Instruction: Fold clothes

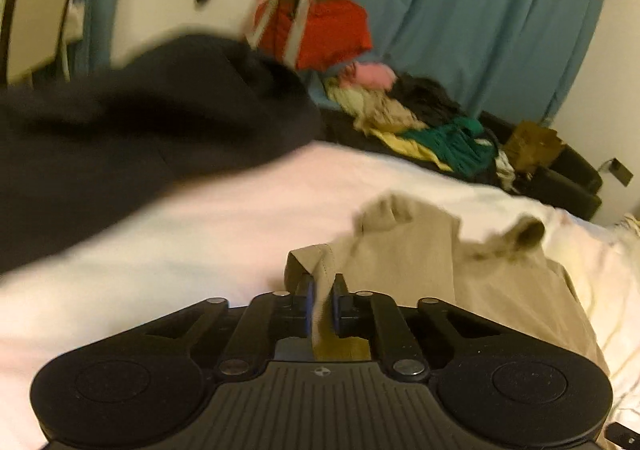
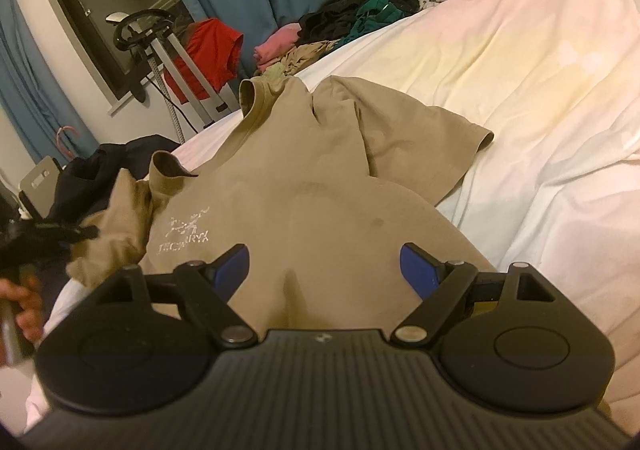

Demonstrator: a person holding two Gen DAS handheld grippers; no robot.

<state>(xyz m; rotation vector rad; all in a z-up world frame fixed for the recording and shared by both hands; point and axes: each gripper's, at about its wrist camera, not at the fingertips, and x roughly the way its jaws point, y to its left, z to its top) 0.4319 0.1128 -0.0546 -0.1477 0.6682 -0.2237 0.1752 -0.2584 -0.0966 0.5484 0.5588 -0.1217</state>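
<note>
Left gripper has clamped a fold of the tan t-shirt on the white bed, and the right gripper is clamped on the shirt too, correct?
Not quite. The left gripper is shut on a fold of the tan t-shirt, but the right gripper is open: the right wrist view shows its blue pads spread wide above the fabric, gripping nothing. The shirt does lie on the white bed.

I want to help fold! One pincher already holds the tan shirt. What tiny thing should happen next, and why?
Probably close the right gripper on the tan shirt. Its blue fingers stand wide apart over the cloth, holding nothing, while the left gripper is already shut on a fold of it. With both holding, the shirt could be spread on the white bed.
</note>
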